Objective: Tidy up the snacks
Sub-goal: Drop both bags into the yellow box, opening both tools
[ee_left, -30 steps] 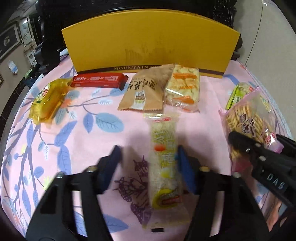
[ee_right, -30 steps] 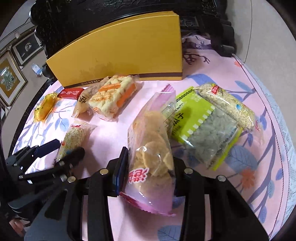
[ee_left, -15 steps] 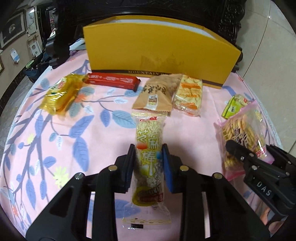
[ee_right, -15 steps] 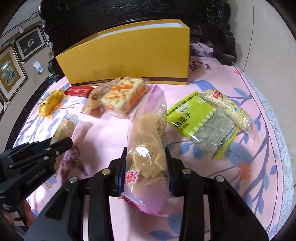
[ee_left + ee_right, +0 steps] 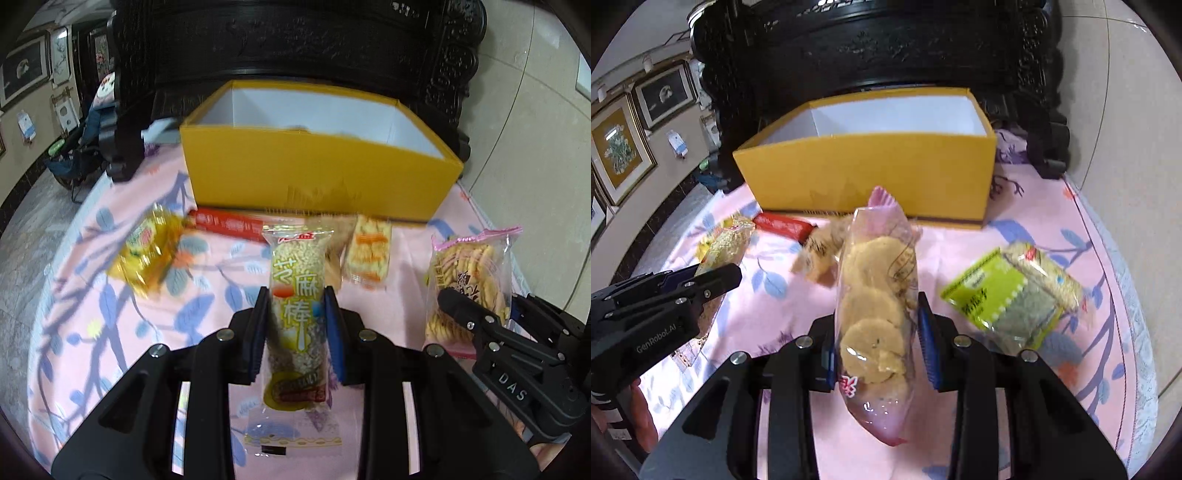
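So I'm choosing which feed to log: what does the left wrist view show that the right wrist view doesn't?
Left wrist only: the orange-striped cracker pack by the box, and the left gripper shut on the sesame stick packet.

Right wrist only: the green seed bag and the long grain bar lying on it.

Both: the open yellow box, the red bar, the pink floral cloth, and the right gripper clamping the cookie bag.

Both grippers (image 5: 297,325) (image 5: 877,332) are chunky black plastic with silver screws, blue pads (image 5: 334,332), and white "DAS" and "GenRobot.AI" lettering.
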A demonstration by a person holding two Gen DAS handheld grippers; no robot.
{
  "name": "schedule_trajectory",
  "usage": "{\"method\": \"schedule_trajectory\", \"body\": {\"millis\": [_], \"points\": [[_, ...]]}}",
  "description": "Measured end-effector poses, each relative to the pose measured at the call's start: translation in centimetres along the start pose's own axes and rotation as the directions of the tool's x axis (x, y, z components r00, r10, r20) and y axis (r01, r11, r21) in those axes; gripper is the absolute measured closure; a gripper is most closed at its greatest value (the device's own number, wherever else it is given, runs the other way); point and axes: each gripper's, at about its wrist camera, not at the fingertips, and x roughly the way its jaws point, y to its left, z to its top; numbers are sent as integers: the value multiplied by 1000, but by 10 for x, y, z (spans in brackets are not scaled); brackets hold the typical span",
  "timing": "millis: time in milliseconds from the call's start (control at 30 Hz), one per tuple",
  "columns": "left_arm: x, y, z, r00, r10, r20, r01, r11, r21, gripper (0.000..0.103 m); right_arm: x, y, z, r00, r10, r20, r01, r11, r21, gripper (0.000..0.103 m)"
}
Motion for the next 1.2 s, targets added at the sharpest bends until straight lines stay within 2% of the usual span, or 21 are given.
{"method": "schedule_trajectory", "body": {"millis": [267, 433, 567, 700, 967, 1000, 1033, 1067, 1100, 1200], "points": [[-15, 2, 42, 998, 8, 69, -10, 999, 31, 75, -1, 6, 23, 1000, -1, 28, 0, 1000, 5, 67], [-13, 5, 83, 995, 15, 96, -18, 999, 30, 75, 0, 9, 60, 999, -3, 54, 3, 1000, -4, 67], [9, 9, 127, 998, 5, 62, -5, 1000, 6, 75, 7, 11, 109, 997, -8, 76, 8, 1000, -1, 67], [43, 9, 165, 998, 56, 35, -56, 998, 3, 74, 25, 10, 155, 995, -36, 89, 33, 999, 29, 67], [96, 28, 198, 994, 102, -32, -103, 994, -43, 74, 58, -6, 186, 994, -63, 93, 55, 995, 85, 67], [100, 30, 200, 994, 100, -44, -102, 994, -49, 64, 63, -10, 191, 993, -66, 101, 56, 994, 95, 67], [105, 32, 202, 994, 94, -61, -97, 994, -58, 46, 69, -12, 195, 992, -80, 97, 70, 993, 97, 55], [111, 37, 205, 991, 93, -92, -100, 992, -77, 2, 73, -15, 198, 992, -95, 88, 87, 992, 95, 44], [112, 41, 205, 991, 92, -94, -102, 990, -101, 2, 75, -17, 201, 990, -106, 88, 98, 991, 94, 31], [109, 51, 201, 995, 82, -63, -90, 985, -150, 2, 72, -22, 201, 990, -108, 89, 103, 993, 63, 31]]}}
